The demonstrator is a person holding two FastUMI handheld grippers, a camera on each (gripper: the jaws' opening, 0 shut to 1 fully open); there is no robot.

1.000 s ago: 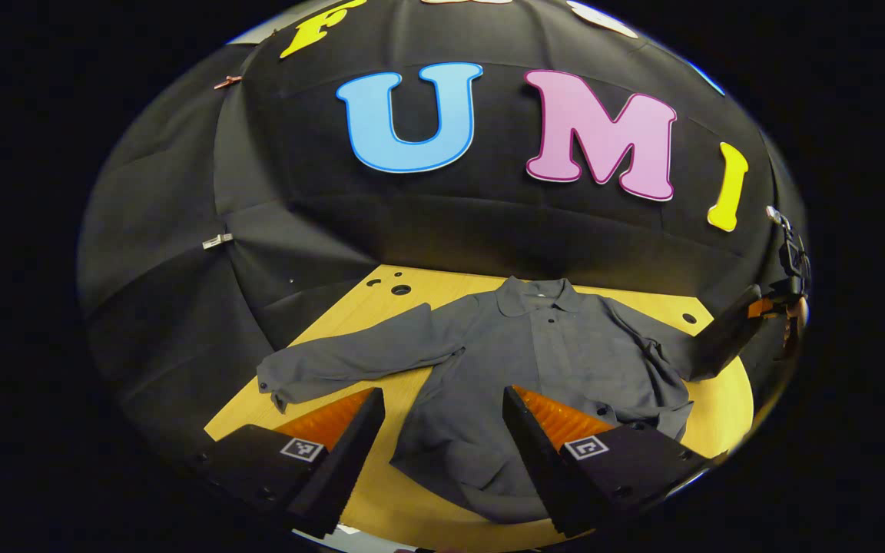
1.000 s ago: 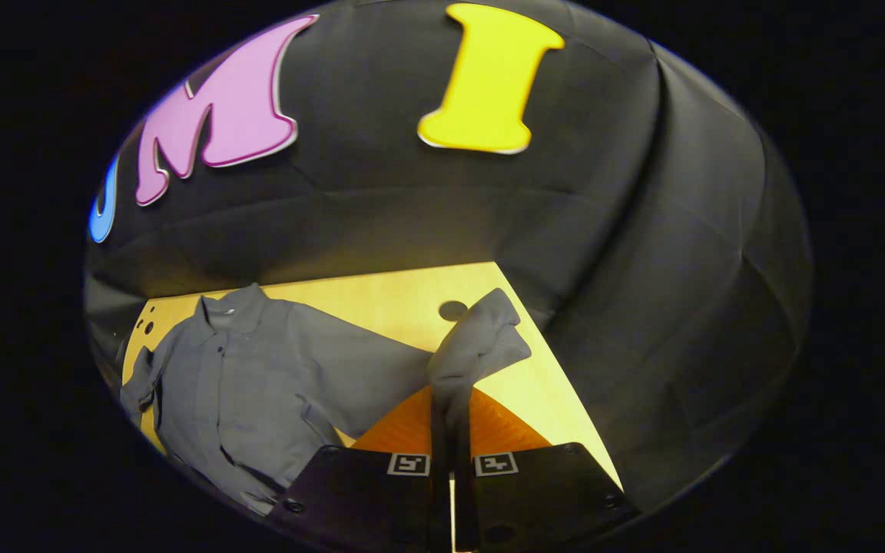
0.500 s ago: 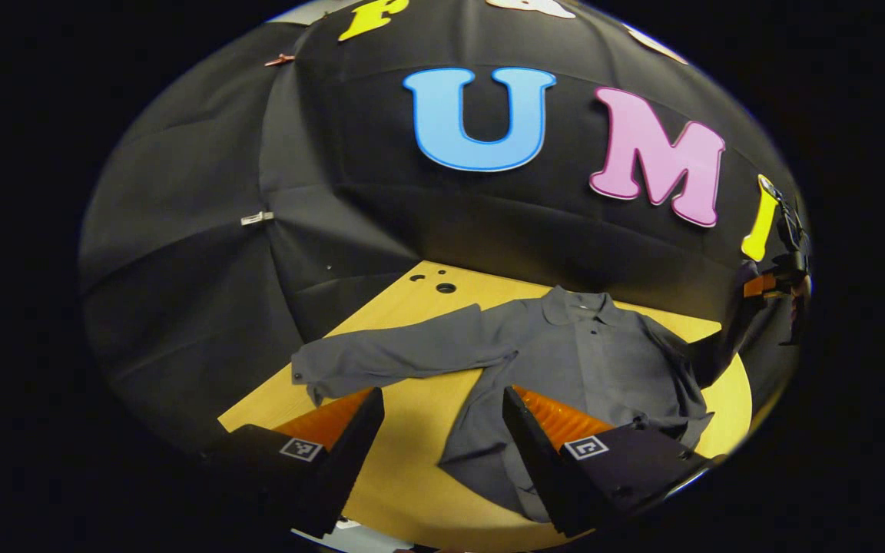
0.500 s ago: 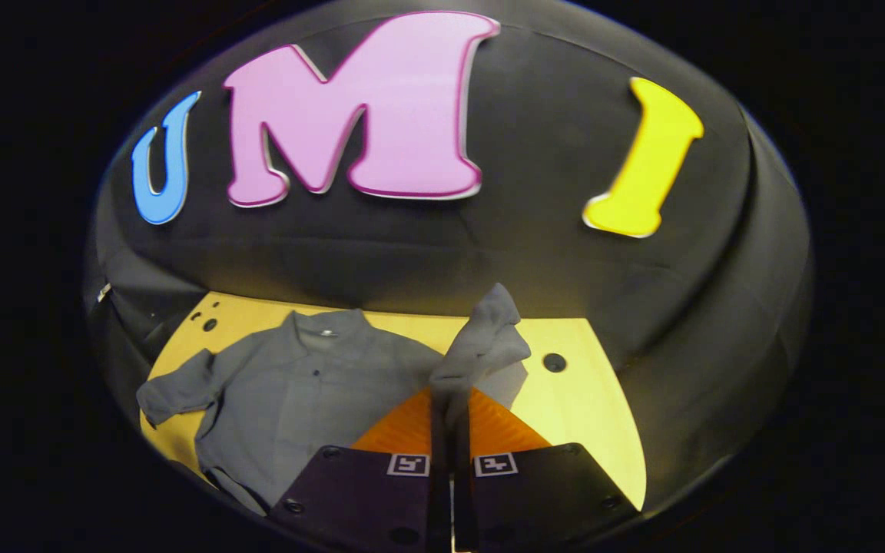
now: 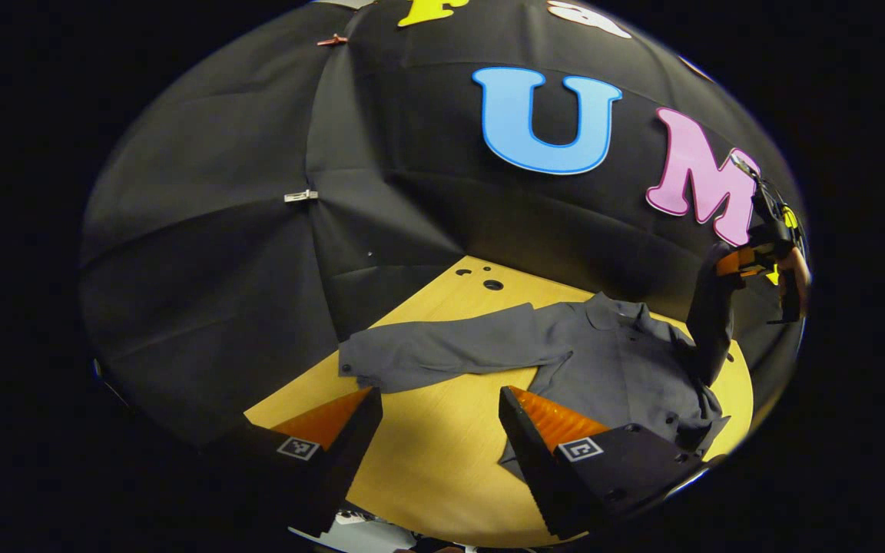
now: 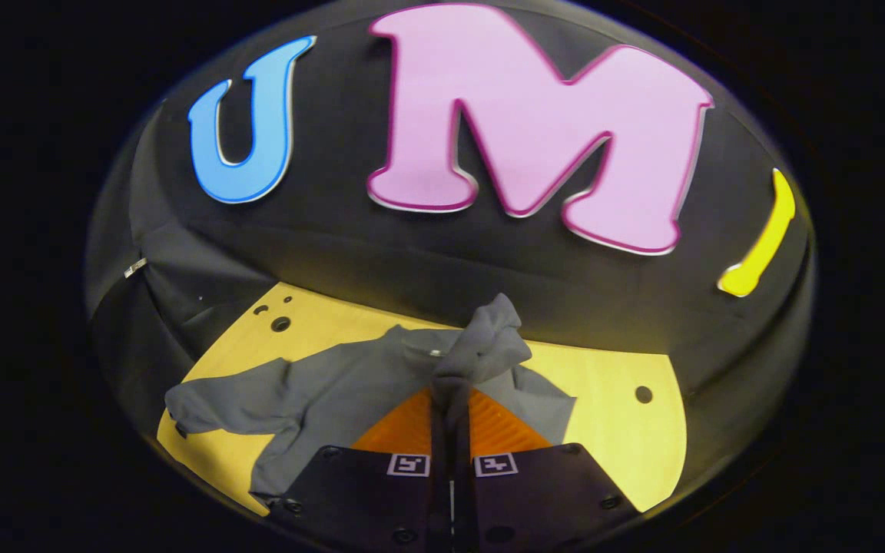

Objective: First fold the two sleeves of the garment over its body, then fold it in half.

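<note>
The right tongs, clenched on the shirt's right sleeve, have carried it up over the shirt at the table's middle, so the first fold is underway, while the left tongs hang released.

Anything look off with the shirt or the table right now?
Nothing damaged or spilled. The grey shirt lies rumpled on the wooden table, not flat. One sleeve is lifted, pinched in the right tongs; the other sleeve lies spread out. Left tongs are open.
</note>
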